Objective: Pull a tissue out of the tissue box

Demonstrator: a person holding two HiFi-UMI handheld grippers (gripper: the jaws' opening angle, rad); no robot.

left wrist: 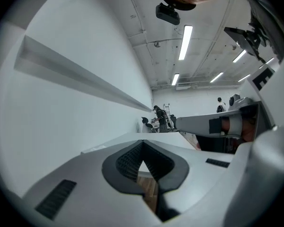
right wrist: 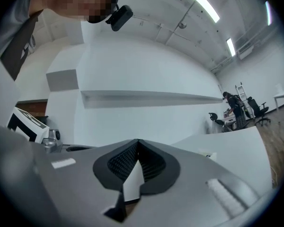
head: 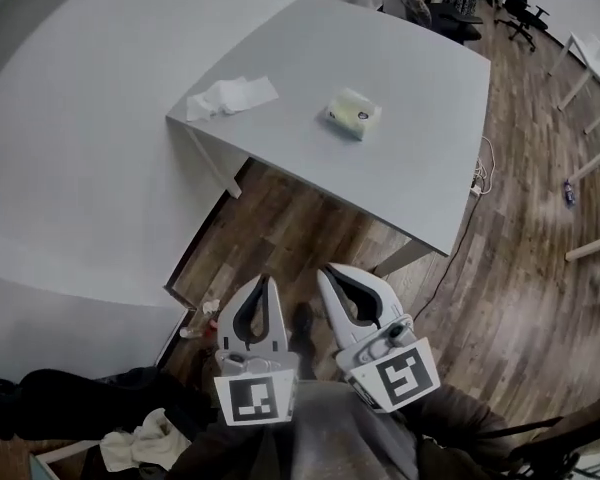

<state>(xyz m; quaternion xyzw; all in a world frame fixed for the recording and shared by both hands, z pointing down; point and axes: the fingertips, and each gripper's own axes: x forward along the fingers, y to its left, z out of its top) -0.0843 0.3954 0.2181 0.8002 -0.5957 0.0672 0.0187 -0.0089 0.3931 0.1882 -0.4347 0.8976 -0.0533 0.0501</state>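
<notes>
A pale tissue box (head: 354, 114) lies on the grey table (head: 420, 148), near its middle. A loose white tissue (head: 230, 96) rests by the table's left corner. Both grippers hang low over the wooden floor, well short of the table's near edge and close to the person's body. My left gripper (head: 271, 281) has its jaws closed together and nothing between them; the left gripper view shows its tips (left wrist: 143, 142) meeting. My right gripper (head: 326, 269) is shut and empty too, tips (right wrist: 137, 141) touching. The right gripper view shows the box (right wrist: 207, 154) as a small shape on the tabletop.
A white wall (head: 70, 148) runs along the left, close to the table. Office chairs (head: 460, 8) stand beyond the table's far side. White table legs (head: 590, 158) cross the floor at right. A cable (head: 480, 173) hangs off the table's right edge. A crumpled cloth (head: 145, 438) lies at bottom left.
</notes>
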